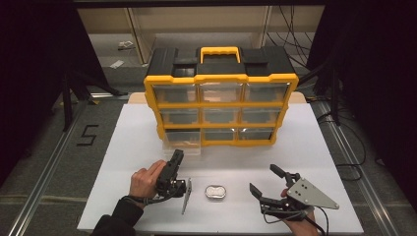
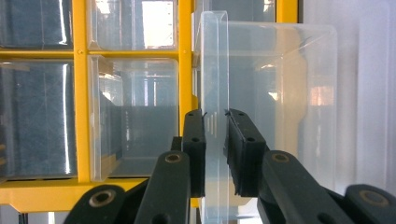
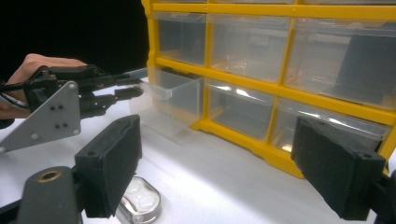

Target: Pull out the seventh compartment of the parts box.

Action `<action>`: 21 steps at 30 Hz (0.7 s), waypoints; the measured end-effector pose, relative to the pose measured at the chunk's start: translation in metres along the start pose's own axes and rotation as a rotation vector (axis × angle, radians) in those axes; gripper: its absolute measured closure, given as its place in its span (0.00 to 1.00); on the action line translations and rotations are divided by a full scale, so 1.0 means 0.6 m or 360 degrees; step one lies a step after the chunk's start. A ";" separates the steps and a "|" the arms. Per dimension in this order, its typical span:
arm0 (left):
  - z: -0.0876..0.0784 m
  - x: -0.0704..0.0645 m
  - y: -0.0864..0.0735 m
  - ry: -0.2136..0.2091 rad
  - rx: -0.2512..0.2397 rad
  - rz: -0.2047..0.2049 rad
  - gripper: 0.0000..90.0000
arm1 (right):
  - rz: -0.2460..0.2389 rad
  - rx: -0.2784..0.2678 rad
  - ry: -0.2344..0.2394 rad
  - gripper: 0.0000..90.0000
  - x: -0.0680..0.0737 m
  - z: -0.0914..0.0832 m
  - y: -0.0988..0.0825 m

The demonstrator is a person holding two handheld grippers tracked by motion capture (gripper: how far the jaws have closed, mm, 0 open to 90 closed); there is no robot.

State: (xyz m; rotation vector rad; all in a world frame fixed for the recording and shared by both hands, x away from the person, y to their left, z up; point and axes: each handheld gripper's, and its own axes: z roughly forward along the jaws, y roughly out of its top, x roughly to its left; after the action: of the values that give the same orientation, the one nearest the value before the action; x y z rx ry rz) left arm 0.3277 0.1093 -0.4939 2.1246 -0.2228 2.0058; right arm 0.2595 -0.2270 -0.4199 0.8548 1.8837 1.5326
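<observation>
I saw a white table point(image 1: 314, 147) carrying a yellow-framed drawer cabinet point(image 1: 221, 105) toward its far edge, black top, yellow handle. Bottom-left clear drawer point(image 1: 183, 146) stuck out of the frame, sitting on the tabletop. A small oval metal tin point(image 1: 215, 191) lay near the front edge, well apart from the cabinet. I couldn't tell what the tin held.

- A black figure "5" point(image 1: 87, 134) is seen marked on the grey floor point(image 1: 59, 162) left of the table.
- No other text can be read.
</observation>
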 end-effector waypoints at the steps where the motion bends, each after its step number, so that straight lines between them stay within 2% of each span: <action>1: -0.001 0.000 0.000 0.0000 0.0001 0.0005 0.87 | 0.0000 0.0000 0.0001 0.19 0.000 0.000 0.000; 10: -0.005 0.000 -0.001 0.0006 -0.0002 0.0018 0.86 | -0.0001 0.0001 0.0003 0.19 0.000 0.000 0.000; 12: -0.006 -0.002 -0.001 -0.0009 0.0001 0.0000 0.86 | -0.0001 -0.0002 0.0001 0.19 0.000 0.000 0.000; 21: -0.007 -0.002 -0.004 -0.0001 -0.0004 0.0000 0.85 | -0.0001 0.0000 0.0000 0.19 0.000 0.000 0.000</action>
State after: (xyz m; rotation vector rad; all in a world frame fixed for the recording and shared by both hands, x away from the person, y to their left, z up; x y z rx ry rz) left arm 0.3242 0.1126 -0.4949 2.1237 -0.2254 2.0039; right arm 0.2593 -0.2269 -0.4198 0.8539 1.8838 1.5323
